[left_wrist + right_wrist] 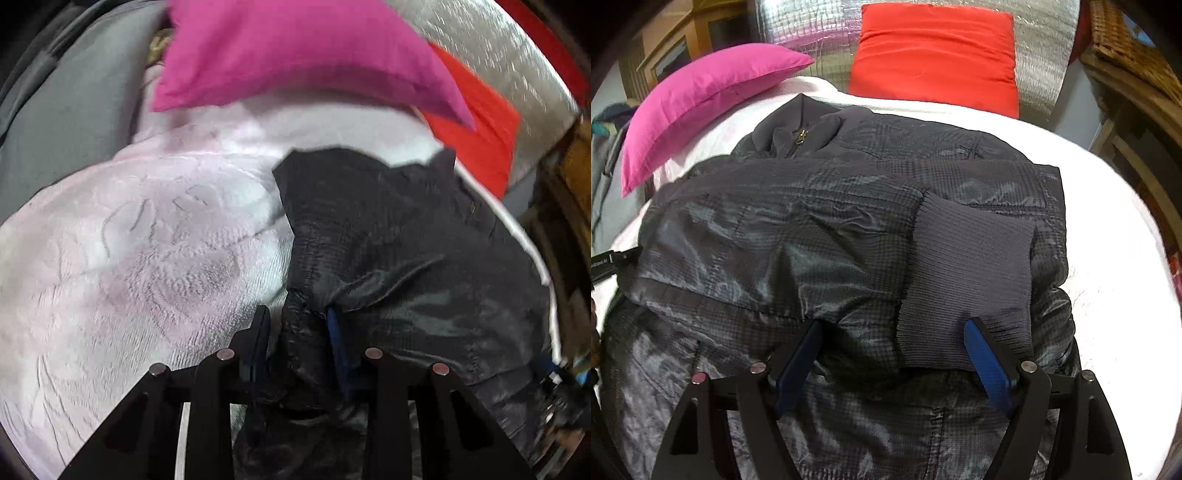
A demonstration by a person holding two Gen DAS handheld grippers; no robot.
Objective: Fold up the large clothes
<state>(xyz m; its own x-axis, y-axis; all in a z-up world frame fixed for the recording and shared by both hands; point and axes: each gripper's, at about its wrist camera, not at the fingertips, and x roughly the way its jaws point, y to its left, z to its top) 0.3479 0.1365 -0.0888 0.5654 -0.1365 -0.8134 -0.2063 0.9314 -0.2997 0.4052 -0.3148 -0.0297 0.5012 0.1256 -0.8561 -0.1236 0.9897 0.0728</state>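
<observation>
— On top of the bed, what is lying there?

— A big dark jacket [820, 229] is lying on the white blanket [1108, 288]. It is shiny and has tiny squares all over it. One sleeve is lying across the front of it, and the soft ribbed cuff [967, 288] is sitting on top.

— What is the left gripper [299, 332] doing?

— It is pinching a bunch of the jacket's cloth between its two blue pads. The fingers are sitting close together with the cloth squeezed in the gap. The jacket is spreading out to the right of it, and the fluffy blanket is showing on the left.

— And the right gripper [894, 354]?

— It is hanging just over the jacket with its fingers wide apart. The cuff is lying near its right finger, and part of the sleeve is showing between the two fingers. The pads are not pressing on anything.

— What is sitting behind the jacket?

— A pink pillow [701, 99] is resting at the far left of the bed. A red pillow [934, 55] is leaning against a shiny silver wall [812, 26] at the back.
</observation>
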